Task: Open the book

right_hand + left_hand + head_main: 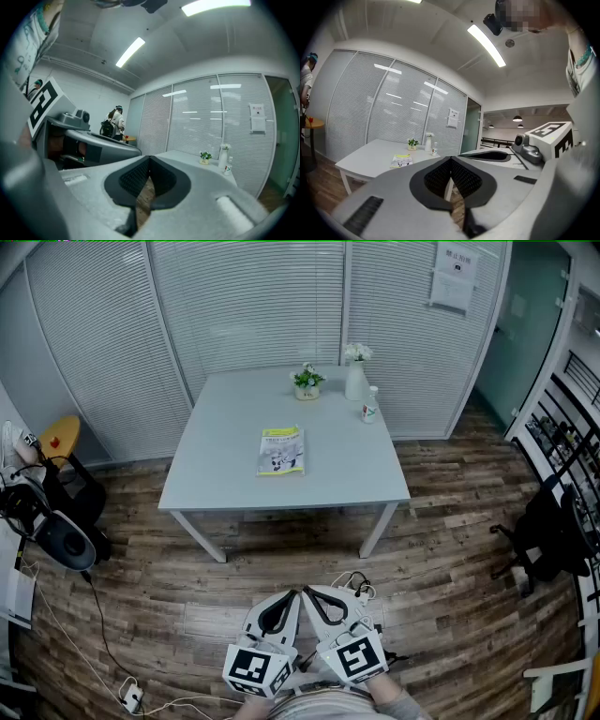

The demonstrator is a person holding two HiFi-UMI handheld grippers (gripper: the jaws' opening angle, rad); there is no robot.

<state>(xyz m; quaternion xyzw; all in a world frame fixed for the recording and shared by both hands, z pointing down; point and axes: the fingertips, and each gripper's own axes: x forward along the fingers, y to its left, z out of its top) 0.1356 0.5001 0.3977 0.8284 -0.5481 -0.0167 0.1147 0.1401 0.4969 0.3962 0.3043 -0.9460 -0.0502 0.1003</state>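
well short of the table (225, 427) where the closed book (281, 450) lies, left gripper (292, 595) and right gripper (309, 591) show empty jaws pressed together.

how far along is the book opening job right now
Nothing looks done yet: the book lies closed, cover up, on the table. Nothing is in hand either: the left gripper and the right gripper are both shut and empty, held side by side over the wooden floor, well short of the table. Left to do: get to the table, reach the book and lift its cover open.
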